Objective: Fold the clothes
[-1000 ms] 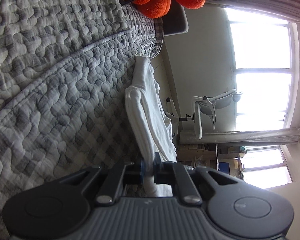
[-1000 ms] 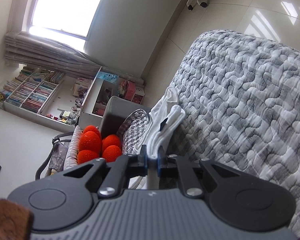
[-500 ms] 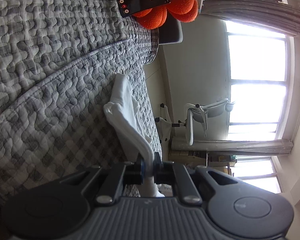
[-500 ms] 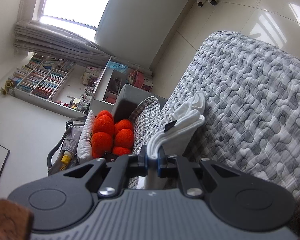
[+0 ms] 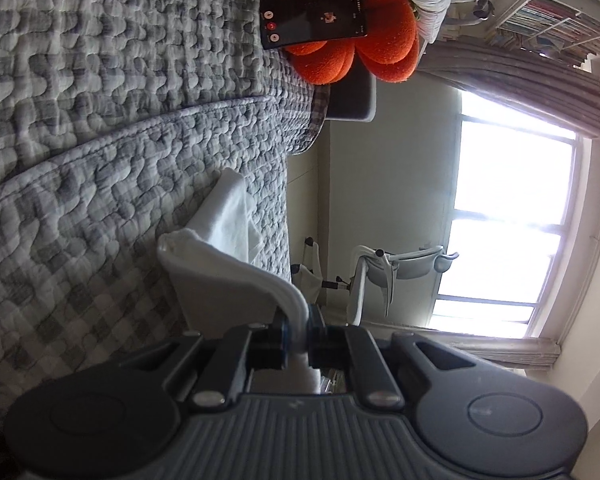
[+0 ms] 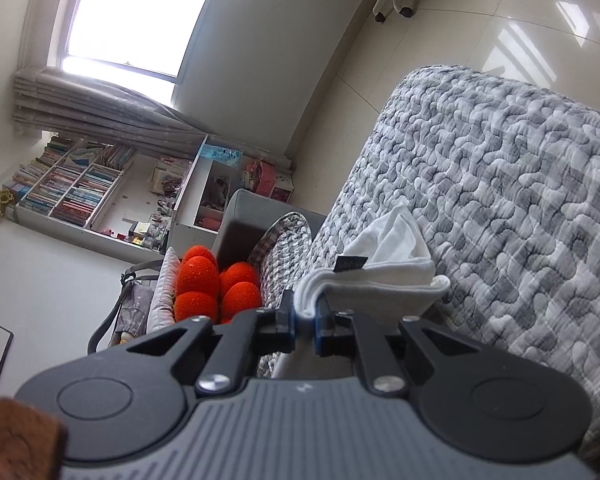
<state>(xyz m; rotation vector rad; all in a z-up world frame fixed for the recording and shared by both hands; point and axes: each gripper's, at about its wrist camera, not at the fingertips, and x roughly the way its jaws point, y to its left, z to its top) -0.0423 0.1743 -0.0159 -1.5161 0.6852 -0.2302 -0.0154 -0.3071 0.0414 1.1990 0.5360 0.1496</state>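
Both ends of the white garment [image 5: 224, 248] pinched and held up just above the quilted cover [image 5: 100, 140] of a sofa or bed, near its outer edge. Left hand-held gripper [image 5: 297, 330] clamped tight on a rolled hem; right hand-held gripper [image 6: 307, 326] likewise clamped on a thick bunched edge, beside a small black tag [image 6: 350, 263]. To fold well from here, probably best to keep both grips level with each other and the cloth taut between them, carry the held edge over the part resting on the quilted cover, lower until the edges meet squarely, and let go only once flat; uneven heights would likely skew the crease. As for writing: nothing legible on the black tag, too small to tell. Phone screen [image 5: 314, 20] propped against the orange cushion [image 5: 380, 52] at the far end of the quilted cover, red buttons visible, text unreadable. Book spines on the shelves [image 6: 72, 184] beyond the quilted cover too blurred to read.
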